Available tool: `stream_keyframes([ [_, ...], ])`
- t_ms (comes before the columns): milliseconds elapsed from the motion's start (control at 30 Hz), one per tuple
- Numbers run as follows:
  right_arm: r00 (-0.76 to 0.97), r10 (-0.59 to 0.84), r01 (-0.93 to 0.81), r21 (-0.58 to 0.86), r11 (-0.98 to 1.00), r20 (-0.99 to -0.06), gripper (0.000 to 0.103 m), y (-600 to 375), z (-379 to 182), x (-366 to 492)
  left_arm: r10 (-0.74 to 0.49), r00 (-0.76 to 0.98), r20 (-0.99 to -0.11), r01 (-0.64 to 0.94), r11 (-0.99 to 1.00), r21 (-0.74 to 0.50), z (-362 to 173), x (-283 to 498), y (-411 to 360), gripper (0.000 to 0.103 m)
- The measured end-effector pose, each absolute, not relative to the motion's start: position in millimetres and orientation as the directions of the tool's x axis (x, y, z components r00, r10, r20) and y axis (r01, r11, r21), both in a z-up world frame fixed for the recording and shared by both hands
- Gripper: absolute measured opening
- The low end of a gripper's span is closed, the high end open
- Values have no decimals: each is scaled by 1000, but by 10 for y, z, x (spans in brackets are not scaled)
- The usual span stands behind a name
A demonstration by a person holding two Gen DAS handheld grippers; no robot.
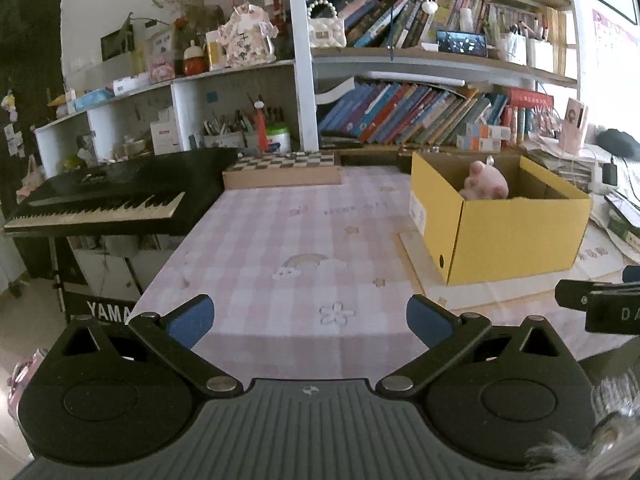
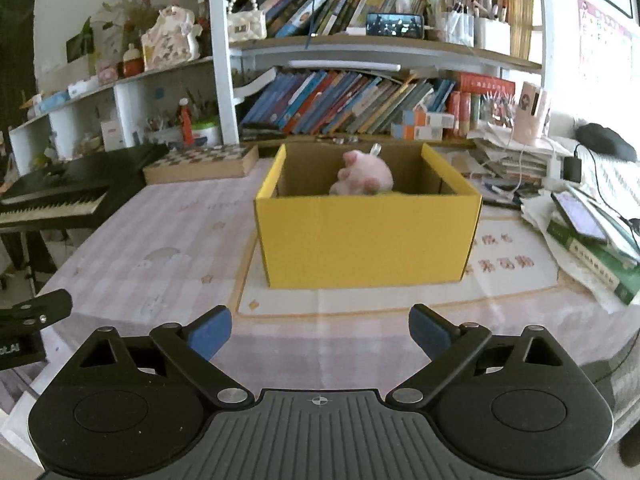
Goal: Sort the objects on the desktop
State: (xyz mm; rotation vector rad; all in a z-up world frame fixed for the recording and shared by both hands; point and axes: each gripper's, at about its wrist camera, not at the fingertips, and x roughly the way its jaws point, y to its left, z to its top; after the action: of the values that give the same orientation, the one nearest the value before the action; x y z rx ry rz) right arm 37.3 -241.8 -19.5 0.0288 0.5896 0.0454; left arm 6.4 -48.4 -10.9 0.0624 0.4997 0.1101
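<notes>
A table (image 1: 256, 240) with a pink checked cloth stretches ahead of both tongs. A keyboard (image 1: 104, 200) sits off to the left of the left tongs (image 1: 310, 320). A yellow box (image 2: 368, 236) stands on the table straight ahead of the right tongs (image 2: 320, 330), well apart from them. A pink plush toy (image 2: 364, 178) lies inside the box. Both tongs are spread wide and hold nothing.
</notes>
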Motion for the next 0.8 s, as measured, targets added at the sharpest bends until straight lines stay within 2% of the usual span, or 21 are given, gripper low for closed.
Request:
stream_keyframes([
  [367, 816, 65, -56, 32, 998, -575, 102, -2250, -224, 252, 103, 871, -480, -81, 994, 68, -129, -25, -412, 103],
  [800, 789, 71, -61, 36, 997, -610, 103, -2196, -268, 215, 81, 854, -514, -57, 996, 62, -191, -49, -388, 103],
])
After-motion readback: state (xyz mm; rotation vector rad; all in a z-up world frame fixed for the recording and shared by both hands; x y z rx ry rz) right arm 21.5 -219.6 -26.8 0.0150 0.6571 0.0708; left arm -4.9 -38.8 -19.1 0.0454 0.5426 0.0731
